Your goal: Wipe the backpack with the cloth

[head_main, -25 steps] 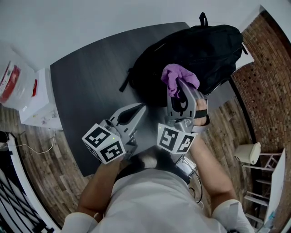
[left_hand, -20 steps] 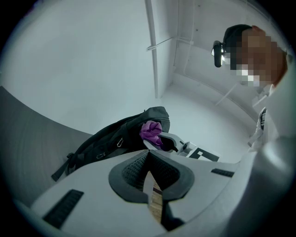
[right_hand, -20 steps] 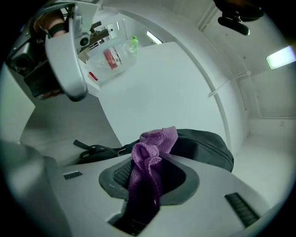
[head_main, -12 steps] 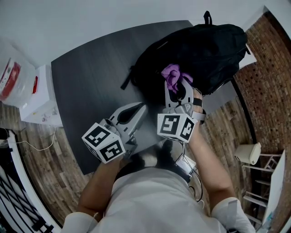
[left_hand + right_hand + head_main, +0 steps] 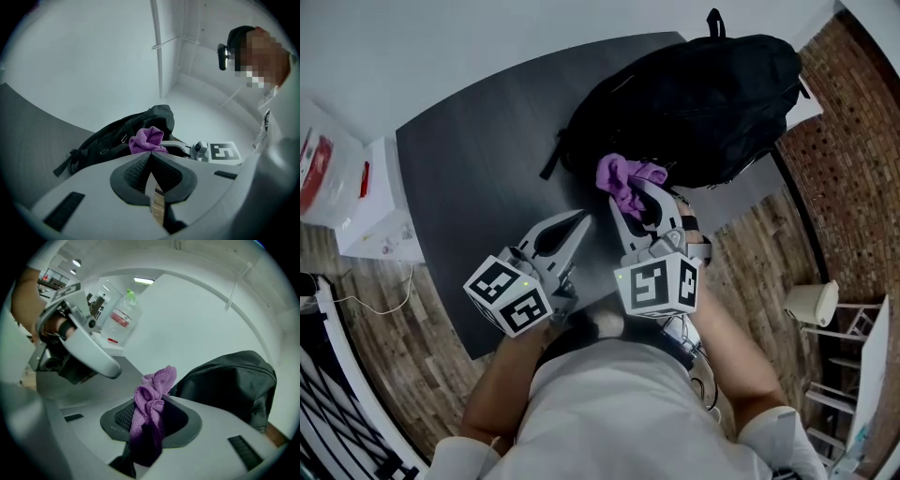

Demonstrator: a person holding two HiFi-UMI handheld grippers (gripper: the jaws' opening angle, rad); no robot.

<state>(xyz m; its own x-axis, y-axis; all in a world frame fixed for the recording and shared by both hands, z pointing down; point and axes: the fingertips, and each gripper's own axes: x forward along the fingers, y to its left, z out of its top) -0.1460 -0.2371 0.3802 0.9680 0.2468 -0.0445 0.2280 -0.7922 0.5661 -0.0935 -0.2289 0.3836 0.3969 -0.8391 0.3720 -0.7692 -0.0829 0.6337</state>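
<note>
Cloth [image 5: 623, 176] looks soft and light; jaws of my right gripper [image 5: 636, 199] clamp its bunched middle. Jaws of my left gripper [image 5: 579, 220] meet, empty.

dark table [image 5: 478, 169] on wood floor [image 5: 403, 347], white box [image 5: 380, 230] beside it.

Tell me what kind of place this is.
Probably an indoor workroom or lab-style studio rather than a home. A plain dark grey table holds a black backpack, a brick wall runs along one side, and office-style strip ceiling lights show in the right gripper view.
</note>
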